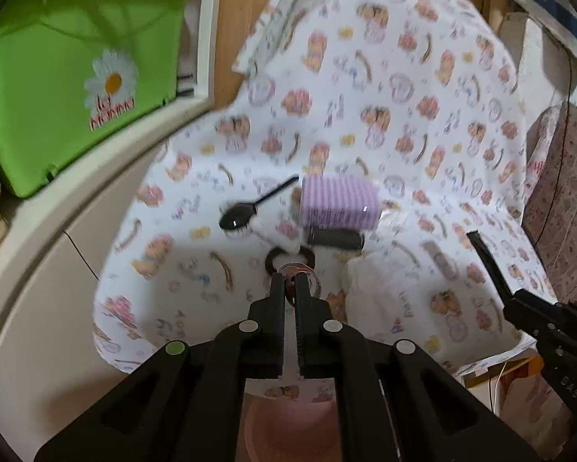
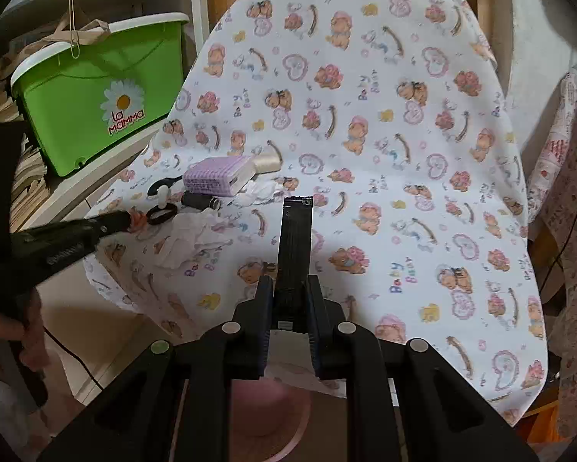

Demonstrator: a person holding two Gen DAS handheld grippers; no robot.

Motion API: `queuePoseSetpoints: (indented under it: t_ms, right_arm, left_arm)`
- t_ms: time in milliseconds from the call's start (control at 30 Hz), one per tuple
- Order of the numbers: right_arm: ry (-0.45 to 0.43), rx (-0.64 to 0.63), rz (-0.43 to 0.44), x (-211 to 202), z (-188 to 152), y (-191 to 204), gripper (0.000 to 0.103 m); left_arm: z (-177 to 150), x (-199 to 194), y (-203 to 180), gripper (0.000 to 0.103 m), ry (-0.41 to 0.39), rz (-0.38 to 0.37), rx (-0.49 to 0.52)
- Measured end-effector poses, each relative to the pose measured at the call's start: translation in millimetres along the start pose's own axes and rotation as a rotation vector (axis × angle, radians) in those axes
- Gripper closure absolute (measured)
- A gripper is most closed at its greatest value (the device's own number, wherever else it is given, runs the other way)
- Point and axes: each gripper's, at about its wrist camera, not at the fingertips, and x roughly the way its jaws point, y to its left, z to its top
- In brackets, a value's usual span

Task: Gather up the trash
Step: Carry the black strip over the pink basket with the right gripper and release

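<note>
The left gripper [image 1: 289,283] is pinching a small crinkled orange-and-clear wrapper [image 1: 301,281] between fingers [image 1: 276,288] closed nearly together, low over the counter [image 2: 403,77], which is lying under a white cloth printed with bears. Just beyond it a black ring [image 1: 288,258] is lying, with a dark cylinder [image 1: 336,238], a lilac ribbed box [image 1: 340,202] and a black plastic spoon [image 1: 250,208] farther off. A crumpled white tissue [image 1: 369,288] is sitting just right of the wrapper. The right gripper [image 2: 290,300] is gripping a long black sachet [image 2: 296,238] by its near end, its fingers [image 2: 263,300] narrowly parted around it, the strip sticking out away from the camera. A green bin [image 2: 96,92] is standing on a shelf at the far left.
</note>
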Motion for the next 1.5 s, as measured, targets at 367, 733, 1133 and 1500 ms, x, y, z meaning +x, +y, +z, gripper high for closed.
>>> queuePoseSetpoints:
  t_ms: [367,733,1133,1500]
  right_arm:
    - [-0.057,-0.014,0.023,-30.4,-2.1,5.9,0.085]
    - [-0.095,-0.062,0.081,-77.5,-19.4,30.4,0.085]
    - [0.044,-0.100,0.201,-74.2,-46.2,46.8,0.085]
    - [0.305,-0.045,0.260,-10.8,-74.2,44.7,0.085]
  left_arm:
    - [-10.6,-64.5,-30.9,0.099,-0.095,0.045,0.116]
    - [-25.2,-87.6,-41.2,0.099,-0.039,-0.013,0.070]
    - [-59.8,-56.2,-43.9,0.099,0.188,-0.024,0.090]
    - [-86.6,0.4,-21.4,0.098,0.421,0.018,-0.010]
